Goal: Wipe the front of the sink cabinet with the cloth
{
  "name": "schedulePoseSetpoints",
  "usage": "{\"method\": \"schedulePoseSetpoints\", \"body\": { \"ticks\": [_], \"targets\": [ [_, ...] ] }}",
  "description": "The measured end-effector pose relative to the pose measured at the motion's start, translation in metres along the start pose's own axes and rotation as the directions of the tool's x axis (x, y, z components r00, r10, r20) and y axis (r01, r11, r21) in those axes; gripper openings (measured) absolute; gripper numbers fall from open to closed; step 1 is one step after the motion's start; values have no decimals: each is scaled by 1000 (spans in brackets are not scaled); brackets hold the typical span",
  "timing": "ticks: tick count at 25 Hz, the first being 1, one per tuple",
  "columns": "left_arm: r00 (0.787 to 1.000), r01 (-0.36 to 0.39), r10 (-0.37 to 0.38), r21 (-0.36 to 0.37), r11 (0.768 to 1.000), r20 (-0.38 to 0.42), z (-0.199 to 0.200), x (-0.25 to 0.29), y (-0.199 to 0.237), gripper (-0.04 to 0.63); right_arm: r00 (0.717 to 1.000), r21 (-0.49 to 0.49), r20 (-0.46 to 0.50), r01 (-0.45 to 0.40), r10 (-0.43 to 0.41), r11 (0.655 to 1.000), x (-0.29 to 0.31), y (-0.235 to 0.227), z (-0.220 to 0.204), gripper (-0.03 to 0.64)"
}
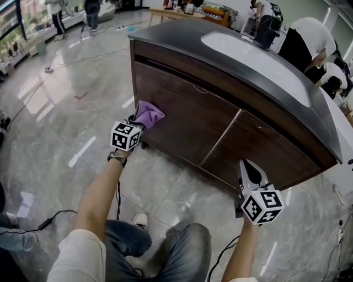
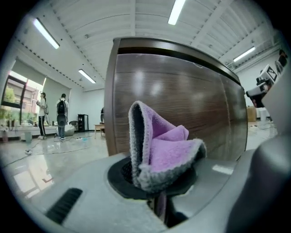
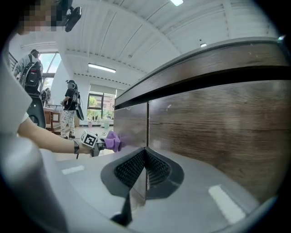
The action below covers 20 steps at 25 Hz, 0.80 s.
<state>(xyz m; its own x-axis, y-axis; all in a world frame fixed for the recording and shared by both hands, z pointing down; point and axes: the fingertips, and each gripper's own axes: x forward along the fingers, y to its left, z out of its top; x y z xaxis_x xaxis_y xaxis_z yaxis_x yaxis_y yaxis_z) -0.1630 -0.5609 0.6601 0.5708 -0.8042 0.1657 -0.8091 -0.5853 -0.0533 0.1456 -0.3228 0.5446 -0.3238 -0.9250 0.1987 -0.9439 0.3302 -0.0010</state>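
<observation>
Denim-clad knees (image 1: pixel 165 248) fill the head view at 6 o'clock, with both bare forearms reaching away from them. At about 9 o'clock the left gripper (image 1: pixel 138 124) is clenched on a purple cloth (image 1: pixel 148 114) with a grey edge. In the left gripper view its jaws (image 2: pixel 159 184) pinch the lower fold, and the rest of the cloth (image 2: pixel 166 150) stands up in a loose bunch. A wristwatch (image 1: pixel 117 158) sits on the wrist just behind that gripper's marker cube (image 1: pixel 126 136). The cloth lies against the front of the dark wooden sink cabinet (image 1: pixel 220 121), on the left door close to its left edge. The right gripper view shows the cloth (image 3: pixel 113 140) meeting the wood there. At 5 o'clock the right gripper (image 1: pixel 249 168) is clamped shut on nothing — its ribbed pads (image 3: pixel 157 167) meet, tips pointing at the right door, low down, near it but apart from it. Above the doors, toward 1 o'clock, a white basin (image 1: pixel 259 60) is set in the black countertop. Glossy grey floor (image 1: pixel 66 82) spreads toward 10 o'clock — two people (image 1: pixel 74 14) stand there, well apart from the cabinet.
</observation>
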Motion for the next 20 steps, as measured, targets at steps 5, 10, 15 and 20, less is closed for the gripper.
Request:
{"method": "schedulePoseSetpoints", "body": {
  "ticks": [5,10,15,20],
  "targets": [
    [993,-121,121,-14,993,-4,1,-19,51,44,1000,6,4,23,-23,1000,-4,-8,0,8],
    [971,-234,238,-167,958,3,-18,-37,90,44,1000,1,0,26,-26,1000,-5,-8,-1,8],
    [925,-380,365,-196,904,-108,-68,-61,118,44,1000,3,-9,14,-14,1000,-2,-6,-6,8],
    [904,-419,376,-254,872,-202,-119,-65,121,38,1000,8,-28,2,-2,1000,0,1,-17,8]
  ]
}}
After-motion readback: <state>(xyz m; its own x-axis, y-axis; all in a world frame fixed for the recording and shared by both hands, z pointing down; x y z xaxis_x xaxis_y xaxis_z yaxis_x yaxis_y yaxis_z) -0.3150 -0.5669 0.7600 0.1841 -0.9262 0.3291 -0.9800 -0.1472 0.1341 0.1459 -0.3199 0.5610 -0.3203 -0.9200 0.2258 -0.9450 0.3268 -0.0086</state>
